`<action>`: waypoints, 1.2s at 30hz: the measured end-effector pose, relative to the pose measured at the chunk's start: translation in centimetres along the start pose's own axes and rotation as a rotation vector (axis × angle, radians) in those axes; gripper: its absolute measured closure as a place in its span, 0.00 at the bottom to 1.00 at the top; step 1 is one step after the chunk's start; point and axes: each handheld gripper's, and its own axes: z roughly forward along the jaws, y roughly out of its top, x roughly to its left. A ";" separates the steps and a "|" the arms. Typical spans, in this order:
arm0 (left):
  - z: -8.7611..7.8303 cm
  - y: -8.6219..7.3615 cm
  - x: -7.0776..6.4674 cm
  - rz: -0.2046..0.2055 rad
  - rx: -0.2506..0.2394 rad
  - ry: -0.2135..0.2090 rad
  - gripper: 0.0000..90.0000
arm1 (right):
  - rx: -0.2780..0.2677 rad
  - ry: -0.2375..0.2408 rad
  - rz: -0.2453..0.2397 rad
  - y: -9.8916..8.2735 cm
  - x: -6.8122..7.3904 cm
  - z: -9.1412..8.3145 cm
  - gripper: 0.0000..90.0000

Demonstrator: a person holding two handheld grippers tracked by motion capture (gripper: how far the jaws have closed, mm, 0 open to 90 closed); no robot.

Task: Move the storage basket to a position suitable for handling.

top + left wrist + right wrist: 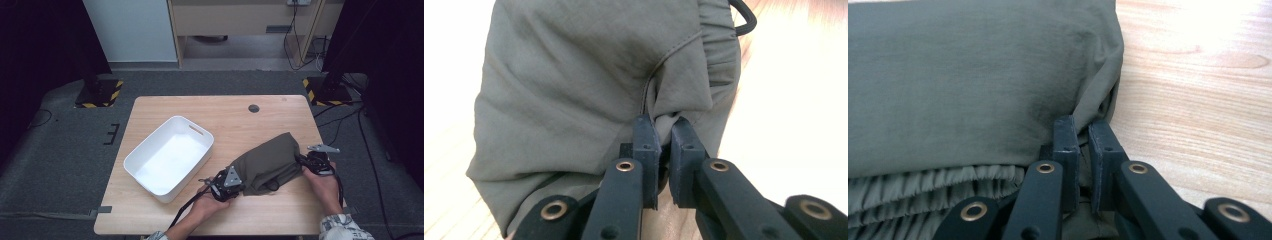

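A folded olive-green garment (267,161) with an elastic waistband and a black drawstring lies on the wooden table (225,115), right of centre. My left gripper (233,186) sits at the garment's near left corner; in the left gripper view its jaws pinch a fold of the olive cloth (574,75) between the tips of the left gripper (664,131). My right gripper (311,162) is at the garment's right edge. In the right gripper view the right gripper (1084,131) is shut on the edge of the garment (958,85).
A white plastic bin (169,158) with handle slots stands left of the garment. A round cable grommet (254,108) marks the table's far side. Dark stands with striped bases flank the table on the floor.
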 end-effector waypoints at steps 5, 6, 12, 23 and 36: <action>0.2 0.0 0.4 -0.027 -0.003 -0.002 0.93 | 0.004 -0.001 0.001 0.3 -0.2 0.1 0.94; 0.3 0.0 0.5 -0.032 -0.004 -0.005 0.93 | 0.004 -0.004 -0.003 0.4 -0.3 0.2 0.94; 0.6 0.1 1.0 -0.060 -0.001 -0.013 0.93 | 0.002 -0.004 0.009 0.5 -0.5 0.4 0.94; 0.3 0.4 1.3 -0.074 -0.012 -0.007 0.93 | -0.010 -0.002 0.010 0.7 -0.6 0.2 0.94; -2.0 3.1 2.2 -0.077 -0.082 0.018 0.95 | -0.048 0.007 -0.008 2.1 -0.6 -1.1 0.95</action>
